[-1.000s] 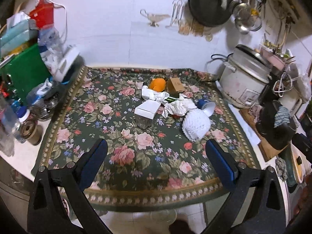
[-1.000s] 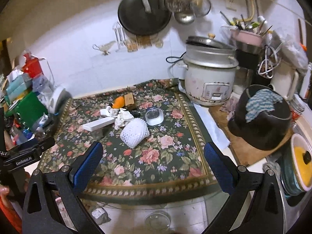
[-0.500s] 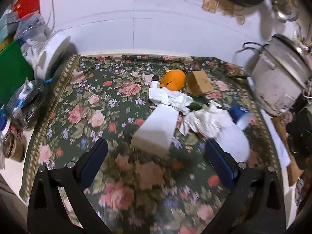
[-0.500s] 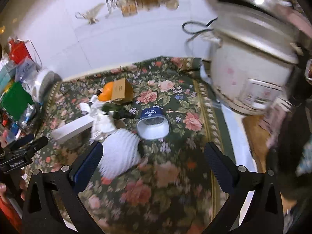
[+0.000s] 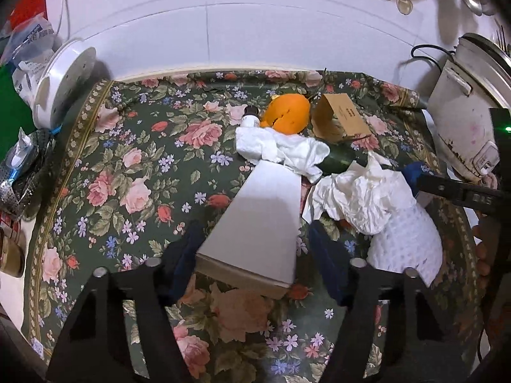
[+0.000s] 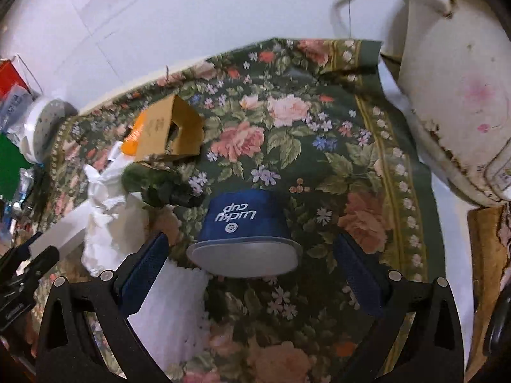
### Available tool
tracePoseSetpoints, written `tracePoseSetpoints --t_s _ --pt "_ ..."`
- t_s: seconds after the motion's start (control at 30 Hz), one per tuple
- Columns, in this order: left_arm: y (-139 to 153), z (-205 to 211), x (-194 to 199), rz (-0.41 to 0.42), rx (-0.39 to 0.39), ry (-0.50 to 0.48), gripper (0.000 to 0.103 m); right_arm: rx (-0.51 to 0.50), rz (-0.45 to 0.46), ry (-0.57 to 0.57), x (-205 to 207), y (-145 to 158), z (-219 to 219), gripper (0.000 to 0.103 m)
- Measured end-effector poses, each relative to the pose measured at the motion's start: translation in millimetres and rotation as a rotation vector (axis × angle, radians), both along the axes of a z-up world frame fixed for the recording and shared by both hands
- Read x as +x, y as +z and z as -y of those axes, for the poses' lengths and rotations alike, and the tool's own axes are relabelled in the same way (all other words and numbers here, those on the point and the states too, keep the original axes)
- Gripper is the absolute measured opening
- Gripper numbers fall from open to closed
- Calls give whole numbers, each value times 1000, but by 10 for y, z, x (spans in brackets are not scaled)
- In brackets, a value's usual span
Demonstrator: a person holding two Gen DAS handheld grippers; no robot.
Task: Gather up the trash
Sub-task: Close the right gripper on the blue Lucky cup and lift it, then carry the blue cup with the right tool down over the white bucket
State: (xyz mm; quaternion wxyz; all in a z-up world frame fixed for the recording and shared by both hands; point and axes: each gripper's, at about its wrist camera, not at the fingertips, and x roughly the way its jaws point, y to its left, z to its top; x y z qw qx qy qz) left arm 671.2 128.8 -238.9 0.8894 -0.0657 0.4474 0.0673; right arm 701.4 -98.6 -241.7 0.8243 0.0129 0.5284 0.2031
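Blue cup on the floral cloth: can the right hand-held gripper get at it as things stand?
Probably yes. The blue cup lies on its side between the open fingers of the right hand-held gripper, with nothing between. The white foam net beside the near finger might get brushed.

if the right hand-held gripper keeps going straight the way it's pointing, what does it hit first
Most likely the blue Lucky Cup, lying on its side between the open fingers of the right hand-held gripper; depth is hard to judge.
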Motion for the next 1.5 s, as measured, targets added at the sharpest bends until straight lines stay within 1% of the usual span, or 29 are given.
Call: tracePoseSetpoints --t_s 0.07,0.13,0.23,0.33,0.43,0.6,0.7,0.8,0.87,0.97,1.07,1.17,1.3,1.5 --pt "-3 2 -16 4 -13 -3 57 -3 -24 7 18 -55 -6 86" --pt "26 20 -48 21 -20 -11 55 4 -45 11 37 -98 -1 77" --pt "87 79 -69 24 -19 -37 53 7 -27 -8 8 -77 33 76" --pt "221 106 -94 44 -26 -39 51 13 -3 -35 -38 -5 119 76" --pt "387 83 -126 76 -67 -38 51 27 18 -69 -107 112 209 76" --pt "688 74 -235 128 -79 -57 51 43 62 -120 -334 353 342 76" --pt "873 69 -372 170 -66 -80 50 51 103 -155 -560 534 418 76" --pt "1051 55 -557 220 -70 -107 50 56 142 -186 -811 695 438 76" --pt "1153 50 -690 245 -63 -126 50 65 173 -215 -1044 828 451 76" --pt "1268 44 -891 267 -65 -162 50 81 207 -245 -1365 968 449 76" --pt "1349 48 -1128 283 -74 -194 50 114 218 -258 -1647 1059 452 76" --pt "1406 59 -1368 282 -84 -226 50 117 226 -271 -1931 1134 459 76" --pt "1448 105 -1673 277 -90 -245 50 119 224 -270 -2268 1224 488 76" --pt "1410 225 -2112 255 -112 -237 50 116 232 -227 -2713 1303 536 76"
